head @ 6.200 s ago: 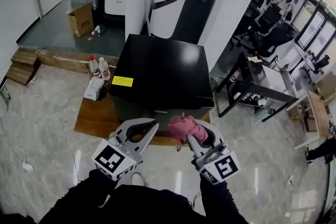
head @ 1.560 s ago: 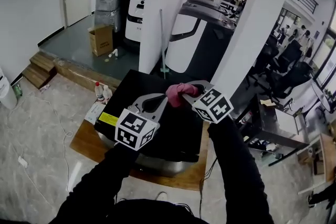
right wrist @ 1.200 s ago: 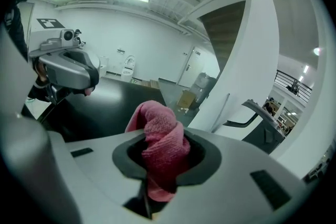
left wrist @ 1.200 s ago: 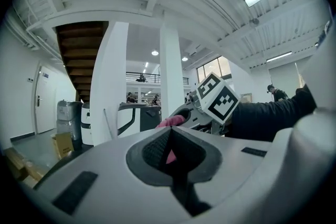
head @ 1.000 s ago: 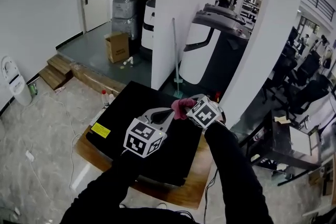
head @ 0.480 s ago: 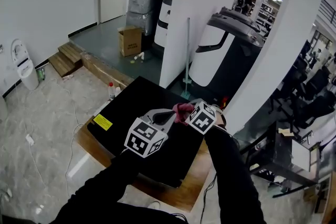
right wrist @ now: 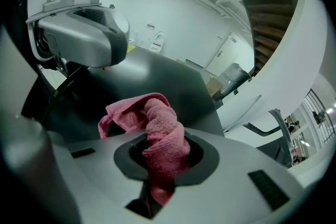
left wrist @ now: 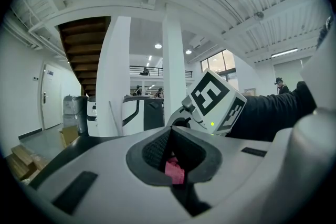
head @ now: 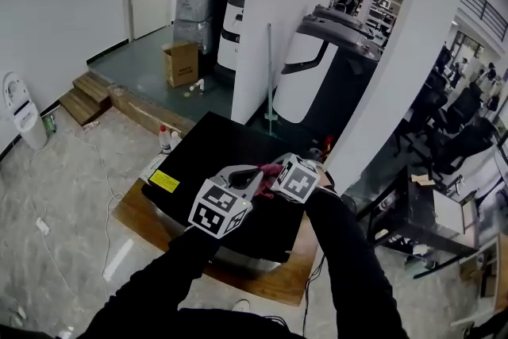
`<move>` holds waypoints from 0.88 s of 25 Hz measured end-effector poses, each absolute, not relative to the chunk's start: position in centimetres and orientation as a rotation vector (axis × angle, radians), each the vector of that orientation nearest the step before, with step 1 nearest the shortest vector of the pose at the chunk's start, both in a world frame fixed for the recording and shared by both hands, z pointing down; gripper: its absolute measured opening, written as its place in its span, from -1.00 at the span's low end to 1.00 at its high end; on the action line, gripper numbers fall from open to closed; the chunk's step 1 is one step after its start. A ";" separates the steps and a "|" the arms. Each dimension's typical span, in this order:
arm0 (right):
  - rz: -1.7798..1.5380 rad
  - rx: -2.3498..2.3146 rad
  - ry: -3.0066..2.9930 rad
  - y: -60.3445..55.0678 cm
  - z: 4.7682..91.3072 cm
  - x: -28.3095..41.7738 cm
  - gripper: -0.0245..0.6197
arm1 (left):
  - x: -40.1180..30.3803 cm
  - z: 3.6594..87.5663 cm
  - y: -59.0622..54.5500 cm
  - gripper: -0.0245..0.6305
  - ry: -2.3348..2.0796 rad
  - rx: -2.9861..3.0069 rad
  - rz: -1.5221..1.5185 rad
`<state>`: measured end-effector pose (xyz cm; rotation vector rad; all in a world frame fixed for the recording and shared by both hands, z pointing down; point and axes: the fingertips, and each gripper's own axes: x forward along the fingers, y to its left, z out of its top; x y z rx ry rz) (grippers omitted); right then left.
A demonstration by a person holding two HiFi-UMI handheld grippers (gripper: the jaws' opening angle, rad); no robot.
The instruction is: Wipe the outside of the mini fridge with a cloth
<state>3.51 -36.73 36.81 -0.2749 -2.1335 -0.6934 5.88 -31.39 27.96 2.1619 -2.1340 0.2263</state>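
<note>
Over the black fridge (head: 202, 159), the right gripper (head: 275, 171) clamps a pink cloth (right wrist: 157, 134); the left gripper (head: 249, 175) pinches its edge. Wiping seems about to start: next, press the cloth down.

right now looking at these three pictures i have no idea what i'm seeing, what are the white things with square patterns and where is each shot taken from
There is no robot here. A person holds a two-jaw gripper in each hand, and the cubes with square markers are part of those tools. The wide picture comes from a camera on the person's head, looking down. The other two come from cameras riding on each gripper, looking along its jaws. Below stands a black mini fridge on a wooden board, with a yellow sticker on its top. The right gripper is clamped on a pink cloth above the fridge top. The left gripper has its jaws together. A scrap of pink shows in their gap, but I cannot tell whether it is pinched.
</note>
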 end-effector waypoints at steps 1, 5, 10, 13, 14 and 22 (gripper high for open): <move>-0.686 -0.279 -2.126 -35.8 36.9 3.9 -0.72 | 6.0 27.8 -30.8 -0.91 -2.131 2.168 0.219; -0.681 -0.272 -2.110 -32.1 37.1 5.6 -0.72 | 7.2 27.6 -28.2 -0.91 -2.101 2.209 0.216; -0.630 -0.261 -2.118 -28.8 37.1 7.4 -0.72 | 9.1 28.2 -25.6 -0.91 -2.057 2.252 0.208; -0.607 -0.255 -2.115 -26.6 37.0 8.5 -0.72 | 9.9 28.4 -23.9 -0.91 -2.031 2.273 0.202; -0.600 -0.252 -2.112 -25.8 36.9 8.8 -0.72 | 10.1 28.4 -23.2 -0.91 -2.024 2.280 0.199; -0.547 -0.258 -2.077 -20.8 37.2 11.5 -0.71 | 11.2 29.0 -18.5 -0.91 -2.002 2.310 0.199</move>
